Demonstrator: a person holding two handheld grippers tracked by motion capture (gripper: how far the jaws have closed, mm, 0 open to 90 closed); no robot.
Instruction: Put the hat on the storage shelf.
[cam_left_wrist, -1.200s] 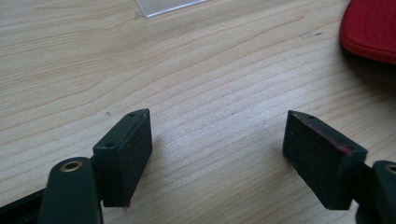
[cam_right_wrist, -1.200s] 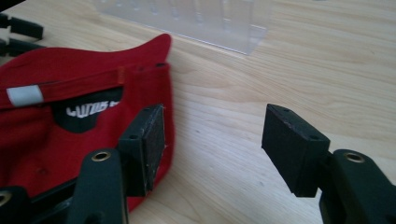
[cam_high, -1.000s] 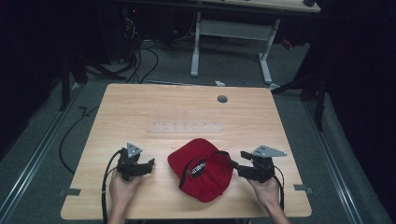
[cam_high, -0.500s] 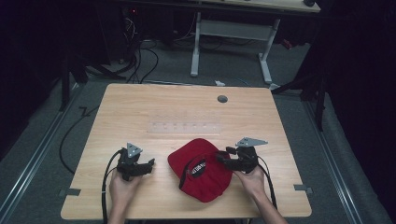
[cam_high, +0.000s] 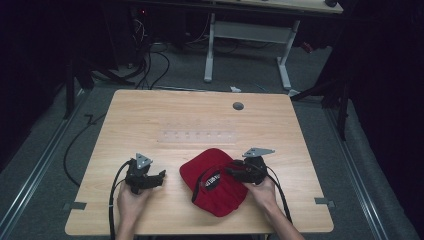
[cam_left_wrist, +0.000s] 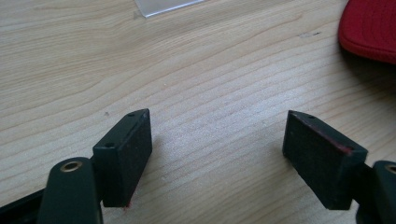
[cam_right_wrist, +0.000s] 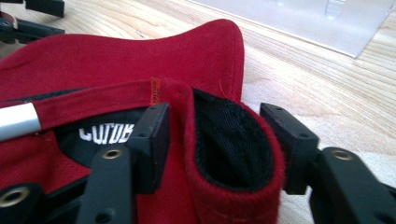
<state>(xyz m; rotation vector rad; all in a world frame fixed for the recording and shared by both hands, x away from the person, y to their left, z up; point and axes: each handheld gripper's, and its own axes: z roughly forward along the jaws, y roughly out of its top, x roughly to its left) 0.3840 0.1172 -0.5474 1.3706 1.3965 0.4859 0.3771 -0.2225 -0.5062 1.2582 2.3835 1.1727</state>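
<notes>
A red cap (cam_high: 215, 182) with a black lining lies on the wooden table (cam_high: 150, 115) near its front edge, its red top also showing in the right gripper view (cam_right_wrist: 116, 60). My right gripper (cam_high: 231, 172) is at the cap's right side. In the right gripper view the right gripper (cam_right_wrist: 215, 135) is open, with a folded-up piece of the cap's rim between its jaws, the fabric touching both. My left gripper (cam_high: 161, 176) rests left of the cap, apart from it. The left gripper (cam_left_wrist: 217, 140) is open over bare wood, the cap's edge (cam_left_wrist: 371, 25) off to its right.
A clear plastic strip (cam_high: 197, 136) lies flat on the table behind the cap, seen close in the right gripper view (cam_right_wrist: 299, 23). A grey grommet (cam_high: 238, 106) sits near the far edge. Cables (cam_high: 75, 145) trail on the floor at left.
My right gripper has moved left, from beside the cap onto its rim, which now sits between the jaws. The left gripper and the cap have stayed put.
</notes>
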